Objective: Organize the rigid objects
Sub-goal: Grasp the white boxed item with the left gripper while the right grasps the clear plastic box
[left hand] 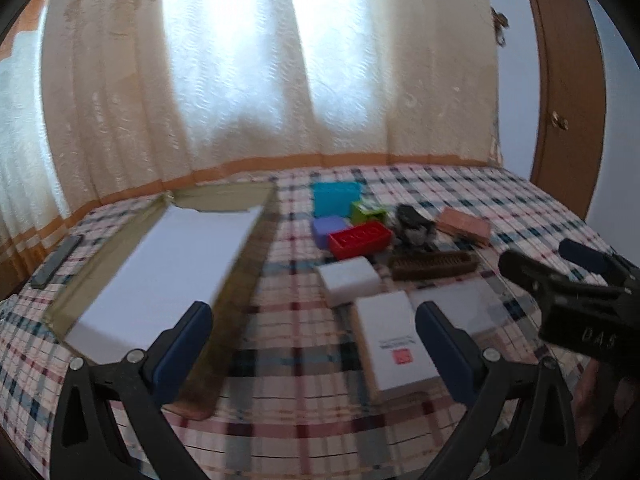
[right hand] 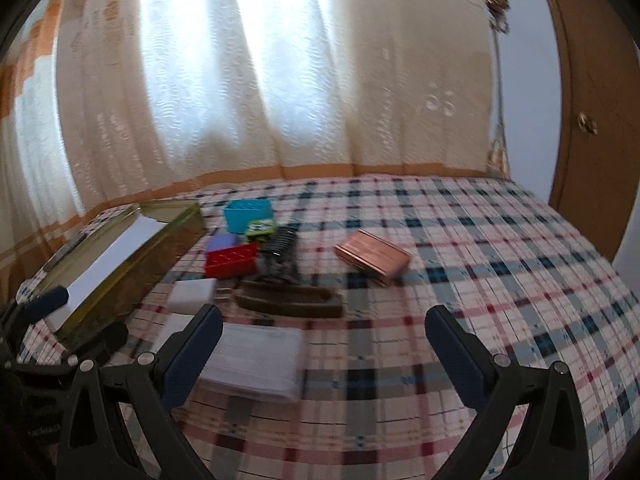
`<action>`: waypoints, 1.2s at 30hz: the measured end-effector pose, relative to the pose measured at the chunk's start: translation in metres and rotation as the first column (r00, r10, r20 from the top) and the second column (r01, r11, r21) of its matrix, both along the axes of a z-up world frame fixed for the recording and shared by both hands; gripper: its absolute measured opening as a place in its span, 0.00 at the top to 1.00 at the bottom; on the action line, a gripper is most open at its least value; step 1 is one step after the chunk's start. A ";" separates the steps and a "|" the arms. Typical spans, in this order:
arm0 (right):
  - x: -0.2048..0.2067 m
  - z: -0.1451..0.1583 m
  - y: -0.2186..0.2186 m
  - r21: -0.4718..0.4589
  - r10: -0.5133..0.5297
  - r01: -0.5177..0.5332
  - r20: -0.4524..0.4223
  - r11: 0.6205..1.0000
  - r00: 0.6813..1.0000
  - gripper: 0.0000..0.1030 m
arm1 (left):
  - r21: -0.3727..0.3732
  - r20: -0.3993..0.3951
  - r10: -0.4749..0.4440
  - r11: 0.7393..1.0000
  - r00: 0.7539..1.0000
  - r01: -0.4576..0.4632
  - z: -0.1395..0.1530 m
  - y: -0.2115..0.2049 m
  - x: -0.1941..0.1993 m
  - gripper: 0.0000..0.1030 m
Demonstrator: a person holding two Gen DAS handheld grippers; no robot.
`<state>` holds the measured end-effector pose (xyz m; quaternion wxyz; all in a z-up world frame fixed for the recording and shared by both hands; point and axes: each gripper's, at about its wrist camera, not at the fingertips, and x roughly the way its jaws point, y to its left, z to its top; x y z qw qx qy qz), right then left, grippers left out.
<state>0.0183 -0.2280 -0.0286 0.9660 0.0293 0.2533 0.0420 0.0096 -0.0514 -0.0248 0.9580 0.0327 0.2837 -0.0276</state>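
Both claws fill the bottom of their frames, spread wide with nothing between the pads: left gripper [left hand: 314, 344] low centre in the left wrist view, right gripper [right hand: 324, 344] same spot in the right wrist view.

Right past the left claw sits a white box with a red logo [left hand: 394, 346], lower centre-right, with a smaller white block [left hand: 350, 280] just behind it. The big shallow tray [left hand: 236, 280] with the white liner takes up the left-centre. Further back, middle of the frame, is the clutter: red bin [left hand: 360, 239], purple block [left hand: 329, 229], blue basket [left hand: 336, 198], green box [left hand: 369, 211], a dark brown comb-looking thing [left hand: 434, 265] and some black bit I can't make out. A pink box [right hand: 373, 258] lies on its own, centre of the right view, apart from the pile.

Nothing looks sorted yet, I'd guess. Things are a bit blurry. Risk as I see it: the small stuff is packed tight and touching, so going in with open fingers could shove neighbours around on the soft plaid cloth [right hand: 500, 280]. The two claws are also close together, so they might bump.
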 end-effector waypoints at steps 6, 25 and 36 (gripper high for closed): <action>0.003 -0.003 -0.021 0.068 -0.014 0.016 -0.026 0.998 1.000 0.00 | 0.032 -0.073 -0.047 0.998 0.996 0.050 -0.012 -0.023 0.009 0.02; 0.014 -0.010 -0.017 0.048 -0.034 0.039 -0.091 0.998 0.995 0.00 | -0.017 -0.213 -0.174 0.984 0.961 0.175 -0.029 -0.028 0.022 0.61; 0.031 -0.018 0.018 -0.045 0.058 -0.066 -0.165 0.997 0.985 0.00 | -0.084 -0.120 -0.044 0.996 0.992 0.034 -0.019 0.007 0.016 0.62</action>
